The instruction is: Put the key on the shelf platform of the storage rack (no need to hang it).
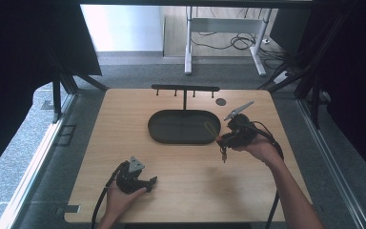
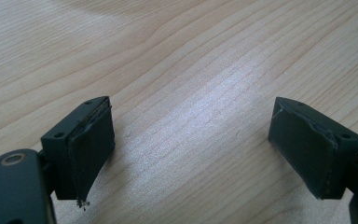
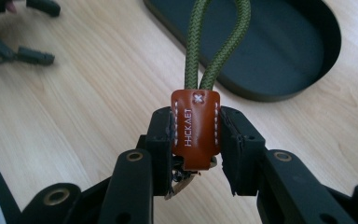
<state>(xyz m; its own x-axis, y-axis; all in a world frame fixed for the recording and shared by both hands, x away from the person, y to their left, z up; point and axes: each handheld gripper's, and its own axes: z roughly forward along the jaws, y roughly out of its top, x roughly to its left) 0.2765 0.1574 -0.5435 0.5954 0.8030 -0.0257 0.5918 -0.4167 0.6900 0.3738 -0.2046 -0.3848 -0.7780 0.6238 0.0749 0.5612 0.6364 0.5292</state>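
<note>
A keychain with a brown leather tab [image 3: 195,128] and a green cord loop [image 3: 219,42] is clamped between the jaws of my right gripper [image 3: 196,140], with a bit of metal showing under the tab. In the high view the right gripper [image 1: 220,139] hovers at the right end of the black oval tray [image 1: 183,141]. The green loop [image 1: 211,129] points toward the tray and something small dangles [image 1: 224,153] below the jaws. My left gripper [image 1: 151,182] rests low near the table's front left, and its jaws [image 2: 196,144] stand wide open over bare wood.
A black hook rack [image 1: 185,88] stands upright just behind the tray. A small dark disc [image 1: 220,101] lies on the table right of the rack. Beyond the wooden table [image 1: 124,124] are grey floor, a white desk frame and cables.
</note>
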